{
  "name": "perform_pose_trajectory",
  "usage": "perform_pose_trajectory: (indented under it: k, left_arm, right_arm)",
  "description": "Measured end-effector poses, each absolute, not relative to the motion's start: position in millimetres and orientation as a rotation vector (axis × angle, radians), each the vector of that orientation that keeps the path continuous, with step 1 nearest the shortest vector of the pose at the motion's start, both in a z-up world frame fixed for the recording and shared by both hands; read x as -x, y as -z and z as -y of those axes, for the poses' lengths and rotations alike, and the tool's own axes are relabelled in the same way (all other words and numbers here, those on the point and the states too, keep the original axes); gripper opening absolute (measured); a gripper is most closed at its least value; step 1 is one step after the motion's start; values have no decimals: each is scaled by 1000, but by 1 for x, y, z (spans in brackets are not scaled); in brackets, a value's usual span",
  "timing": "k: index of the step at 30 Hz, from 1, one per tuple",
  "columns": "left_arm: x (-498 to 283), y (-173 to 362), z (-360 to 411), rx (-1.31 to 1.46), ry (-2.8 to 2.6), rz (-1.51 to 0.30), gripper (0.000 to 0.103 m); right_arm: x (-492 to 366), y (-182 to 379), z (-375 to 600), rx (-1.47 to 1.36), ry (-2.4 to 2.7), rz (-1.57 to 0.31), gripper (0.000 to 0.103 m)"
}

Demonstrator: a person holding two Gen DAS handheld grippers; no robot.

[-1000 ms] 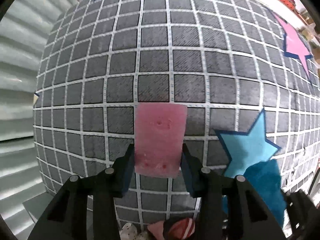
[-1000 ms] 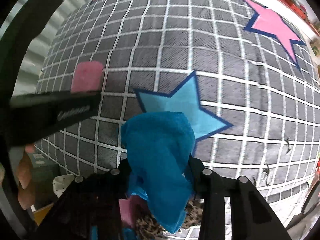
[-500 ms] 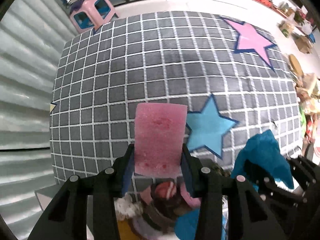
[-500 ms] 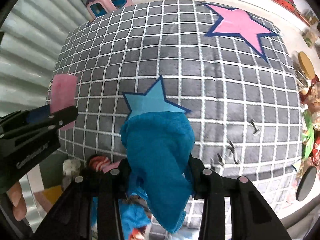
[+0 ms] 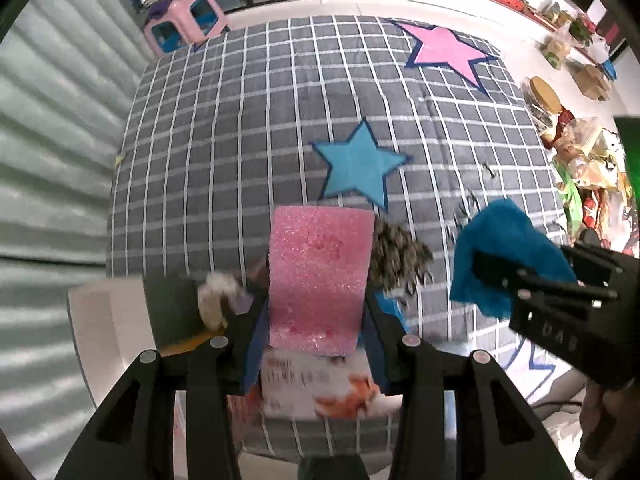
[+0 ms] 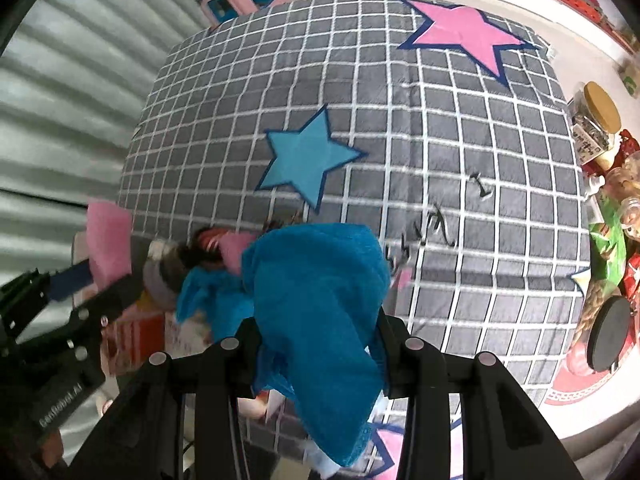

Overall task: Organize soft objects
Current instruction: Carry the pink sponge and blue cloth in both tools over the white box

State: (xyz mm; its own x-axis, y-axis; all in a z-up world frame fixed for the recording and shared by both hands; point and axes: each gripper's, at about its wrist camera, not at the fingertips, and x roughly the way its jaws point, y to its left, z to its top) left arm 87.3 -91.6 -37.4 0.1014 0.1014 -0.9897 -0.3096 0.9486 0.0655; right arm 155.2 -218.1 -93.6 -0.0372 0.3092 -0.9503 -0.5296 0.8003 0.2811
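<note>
Left gripper was clamped on the pink sponge, both fingers pressed against its lower sides; the sponge stood upright between them, most of it sticking out past the tips. Right gripper was closed on the blue cloth, which bunched above the fingers and draped down below them. In the left view the right gripper sat off to the right, apart from the left one, cloth hanging from it.

Both were held above the near edge of the grey grid blanket. Directly under them was a heap of soft items: something fuzzy white, something striped red, more blue fabric; blurred, so I couldn't tell exactly what each was. A printed white and orange box showed below the sponge.

Further out on the blanket: blue star patch mid-field, pink star patch at the far side. Pink stool stood beyond the far left corner. Clutter of jars and bags lined the right edge.
</note>
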Motion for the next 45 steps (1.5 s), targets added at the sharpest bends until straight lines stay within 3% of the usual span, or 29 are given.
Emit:
perform_pose_trajectory:
  k: [16,33,45]
  left_arm:
    - [31,30,95,173,-156,-1440,46]
    - [131,4,-4,328,-321,-1303,46]
    - [203,19,-74,484,-534,-1282,46]
  right_arm:
    - [-51,86,213,162,-652,-1501,42]
    - [23,41,106,331,-762,-1401,42]
    - [78,36,32,506,-916,-1367,42]
